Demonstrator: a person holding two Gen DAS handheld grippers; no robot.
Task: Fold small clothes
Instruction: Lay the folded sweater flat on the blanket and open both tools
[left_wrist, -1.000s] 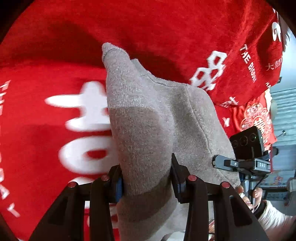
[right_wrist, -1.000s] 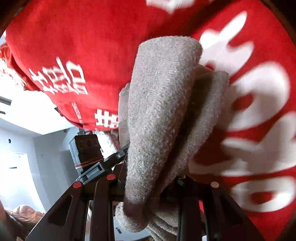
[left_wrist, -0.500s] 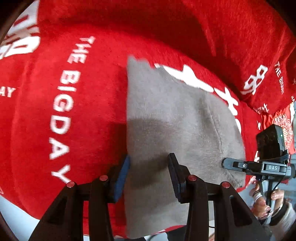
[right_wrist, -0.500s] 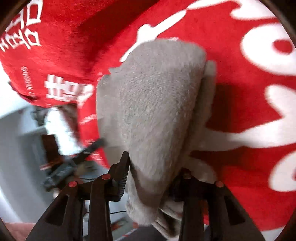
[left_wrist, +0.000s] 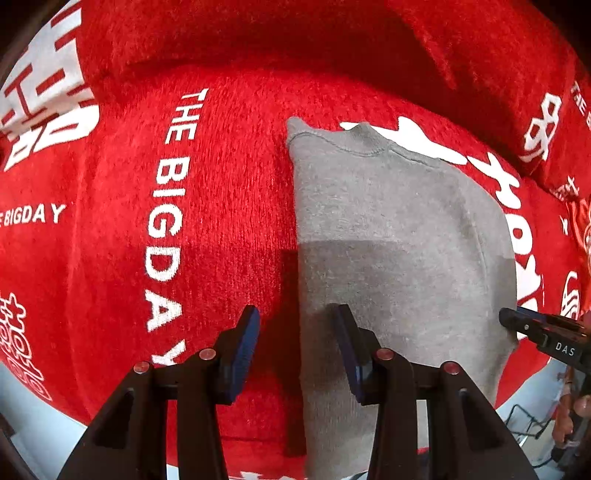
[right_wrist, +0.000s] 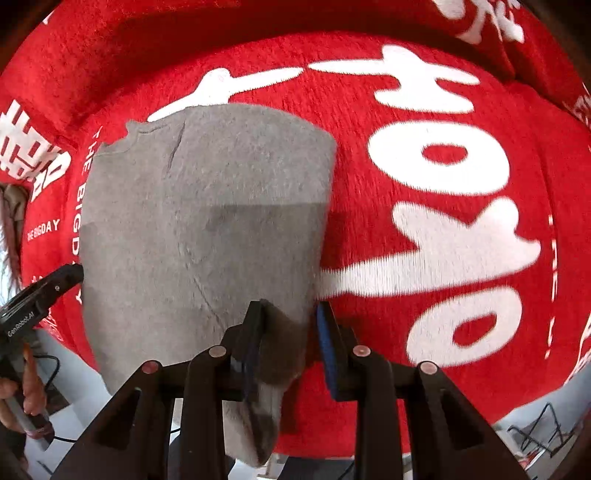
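- My left tongs (left_wrist: 293, 341) stood released, straddling the left edge of the grey garment (left_wrist: 399, 236), which lay flat on the red blanket (left_wrist: 147, 184).
- My right tongs (right_wrist: 290, 326) had just been closing on its bunched right corner.
- Risk: lifting that corner alone could drag the fold askew.

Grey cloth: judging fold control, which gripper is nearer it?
Right. The right gripper has a corner of the grey cloth bunched between jaws that just closed further; the left gripper stands open astride the opposite edge.
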